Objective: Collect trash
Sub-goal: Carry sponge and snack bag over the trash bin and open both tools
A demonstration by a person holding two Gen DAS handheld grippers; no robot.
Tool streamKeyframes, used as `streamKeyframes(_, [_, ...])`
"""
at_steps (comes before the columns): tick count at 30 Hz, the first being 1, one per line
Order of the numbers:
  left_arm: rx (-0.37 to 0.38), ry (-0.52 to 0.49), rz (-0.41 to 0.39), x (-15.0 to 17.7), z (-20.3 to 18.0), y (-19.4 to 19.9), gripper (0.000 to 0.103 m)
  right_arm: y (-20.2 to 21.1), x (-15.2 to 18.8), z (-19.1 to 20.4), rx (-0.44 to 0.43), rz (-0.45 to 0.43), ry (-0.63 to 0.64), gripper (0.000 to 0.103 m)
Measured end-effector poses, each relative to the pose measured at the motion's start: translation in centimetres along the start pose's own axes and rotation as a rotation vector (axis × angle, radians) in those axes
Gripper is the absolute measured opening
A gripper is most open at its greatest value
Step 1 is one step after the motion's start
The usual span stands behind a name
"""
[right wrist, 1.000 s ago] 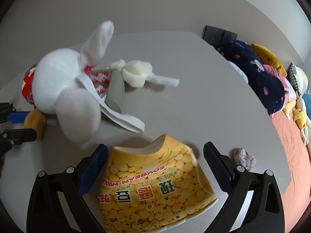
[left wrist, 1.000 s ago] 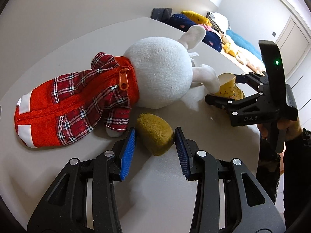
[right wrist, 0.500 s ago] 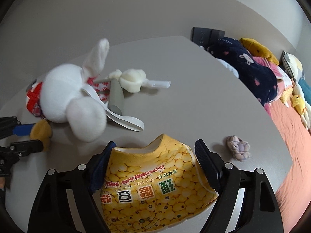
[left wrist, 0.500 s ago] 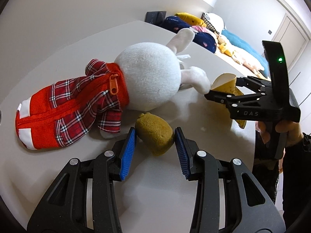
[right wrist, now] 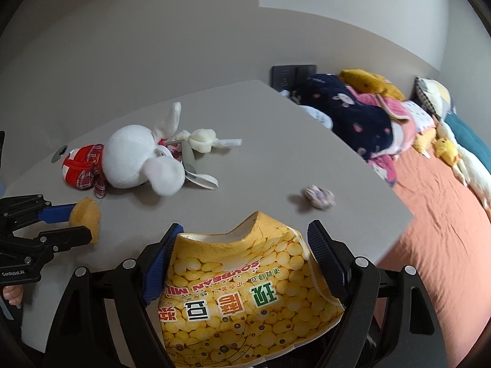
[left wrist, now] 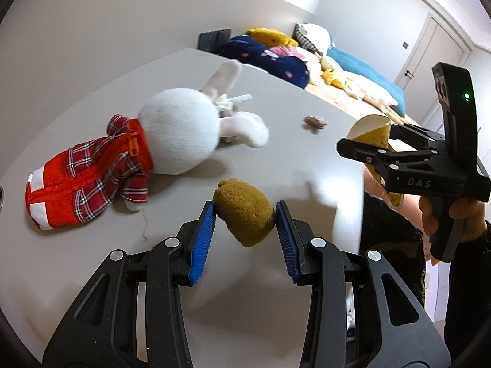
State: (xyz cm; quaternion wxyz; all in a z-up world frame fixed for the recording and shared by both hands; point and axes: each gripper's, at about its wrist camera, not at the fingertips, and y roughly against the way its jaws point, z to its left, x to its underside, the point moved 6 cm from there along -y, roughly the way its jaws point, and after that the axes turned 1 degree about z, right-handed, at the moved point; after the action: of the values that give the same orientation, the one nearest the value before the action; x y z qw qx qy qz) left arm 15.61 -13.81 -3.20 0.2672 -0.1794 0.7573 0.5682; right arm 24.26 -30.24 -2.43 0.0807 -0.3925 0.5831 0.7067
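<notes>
My left gripper [left wrist: 245, 214] is shut on a brown spongy lump [left wrist: 242, 227], held just above the grey table [left wrist: 92, 276]. From the right wrist view the same lump [right wrist: 87, 214] shows between the left gripper's fingers at the left edge. My right gripper [right wrist: 245, 230] is shut on a squashed yellow paper cup [right wrist: 245, 285] printed with soybeans, its pads pressing both sides. In the left wrist view that cup [left wrist: 371, 125] hangs in the air past the table's right edge, with a hand below on the handle.
A white plush rabbit [left wrist: 178, 132] in red plaid clothes lies on the table. Behind it lie a cream plush knot [right wrist: 202, 138] and a grey tube. A small crumpled wad [right wrist: 319, 196] lies near the far edge. A bed [right wrist: 429, 245] with clothes and toys runs along the right.
Both grippers rose and drew back from the table. The brown lump left the tabletop between the left pads. The right jaws narrowed onto the yellow cup and lifted it.
</notes>
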Motion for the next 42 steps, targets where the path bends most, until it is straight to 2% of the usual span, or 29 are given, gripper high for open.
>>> streamKeyframes(24, [0.132, -0.197, -0.017, 2.1, -11.6, 2.8, 0.040, 13.3, 9.1, -4.3, 0.146, -0.066, -0.174, 0.083])
streamKeyframes(42, [0.233, -0.355, 0.029, 4.1, -20.2, 1.9, 0.040, 20.5, 15.0, -9.2, 0.262, -0.108, -0.340, 0.083])
